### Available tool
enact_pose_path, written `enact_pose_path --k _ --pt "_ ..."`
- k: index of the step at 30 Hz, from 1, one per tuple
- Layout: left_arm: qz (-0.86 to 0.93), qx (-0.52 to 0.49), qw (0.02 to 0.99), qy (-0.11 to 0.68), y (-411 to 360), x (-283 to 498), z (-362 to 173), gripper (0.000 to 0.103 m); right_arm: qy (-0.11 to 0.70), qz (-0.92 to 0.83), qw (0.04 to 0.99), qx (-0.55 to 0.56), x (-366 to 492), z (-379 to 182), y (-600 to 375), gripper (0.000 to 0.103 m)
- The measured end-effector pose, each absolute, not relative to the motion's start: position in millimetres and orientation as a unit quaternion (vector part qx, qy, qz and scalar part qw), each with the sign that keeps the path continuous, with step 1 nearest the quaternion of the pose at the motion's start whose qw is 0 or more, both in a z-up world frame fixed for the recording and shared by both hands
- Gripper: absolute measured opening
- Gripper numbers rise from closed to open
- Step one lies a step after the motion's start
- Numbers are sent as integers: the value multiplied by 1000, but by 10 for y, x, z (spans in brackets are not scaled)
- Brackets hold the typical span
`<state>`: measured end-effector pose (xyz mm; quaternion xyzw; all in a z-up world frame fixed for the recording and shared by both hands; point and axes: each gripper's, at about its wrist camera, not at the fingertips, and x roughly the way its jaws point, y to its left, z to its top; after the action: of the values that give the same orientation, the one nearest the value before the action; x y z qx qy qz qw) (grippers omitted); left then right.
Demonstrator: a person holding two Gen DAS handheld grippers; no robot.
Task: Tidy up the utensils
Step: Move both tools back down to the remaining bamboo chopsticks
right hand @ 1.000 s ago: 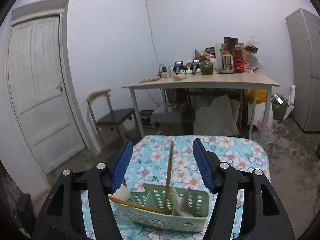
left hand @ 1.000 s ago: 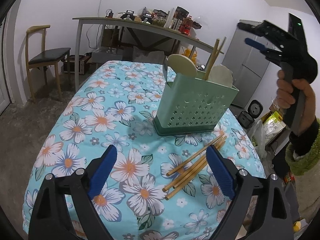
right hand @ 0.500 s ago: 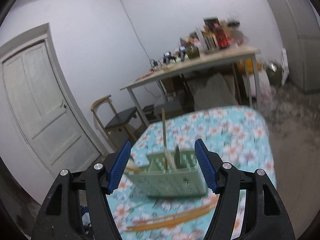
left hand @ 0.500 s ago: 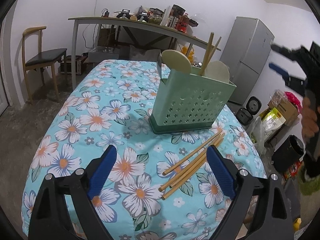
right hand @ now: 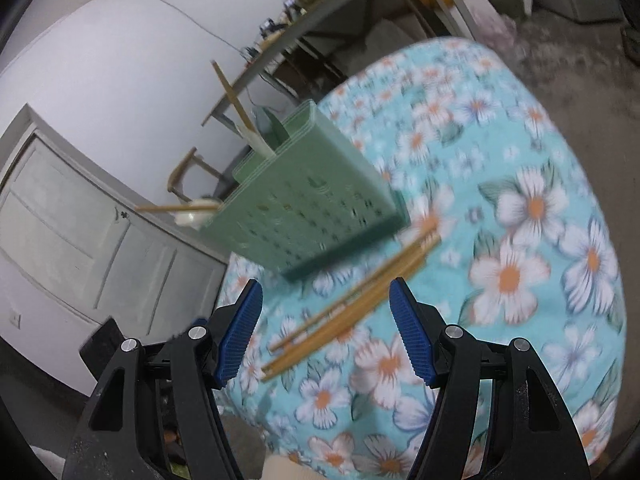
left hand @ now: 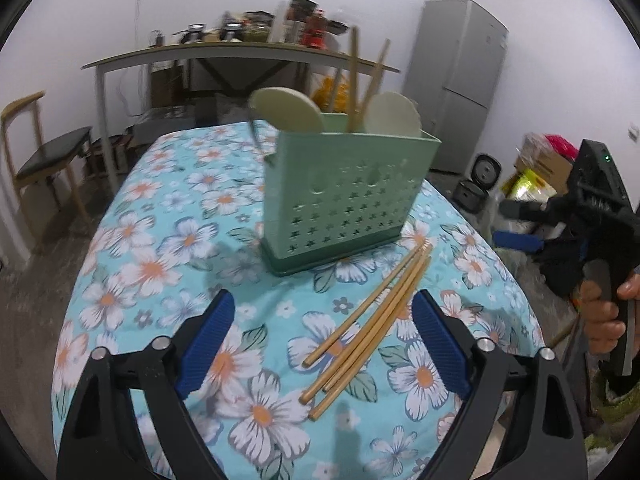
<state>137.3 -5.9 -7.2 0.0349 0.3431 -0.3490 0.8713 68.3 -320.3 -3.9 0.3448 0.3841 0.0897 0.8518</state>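
A green perforated utensil holder (left hand: 344, 196) stands on the floral tablecloth (left hand: 168, 240) with two pale spoons and some chopsticks upright in it. Several loose bamboo chopsticks (left hand: 372, 320) lie on the cloth in front of it. My left gripper (left hand: 320, 344) is open and empty, low over the cloth, with the chopstick ends between its fingers. My right gripper (right hand: 326, 332) is open and empty, tilted, above the chopsticks (right hand: 352, 308) and near the holder (right hand: 312, 208). The right gripper (left hand: 520, 228) also shows at the table's right edge in the left wrist view.
A long table (left hand: 240, 56) loaded with bottles stands behind. A wooden chair (left hand: 44, 160) is at the left, a grey fridge (left hand: 460, 80) at the right, with a rice cooker (left hand: 480, 184) and bags on the floor. A white door (right hand: 80, 240) is at the left.
My right gripper has come down from high above the holder to the table's right edge and tilted over the loose chopsticks. My left gripper has shifted a little closer to them.
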Motion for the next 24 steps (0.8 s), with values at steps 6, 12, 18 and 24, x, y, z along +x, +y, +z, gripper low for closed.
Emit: enact_pose_path --k 6,12,18,24 --pt "-399 91 837 364 -422 1555 -211 55 399 90 838 362 624 -220 -3217 62" --pt "-434 168 802 375 -801 1652 -391 37 401 83 833 373 568 -295 -3317 61" --pt "-454 223 774 381 -1078 1712 -511 24 404 78 827 383 550 -362 -3386 59" --pt "-455 267 757 386 -1258 1747 -629 15 406 77 824 387 553 -394 -3420 58"
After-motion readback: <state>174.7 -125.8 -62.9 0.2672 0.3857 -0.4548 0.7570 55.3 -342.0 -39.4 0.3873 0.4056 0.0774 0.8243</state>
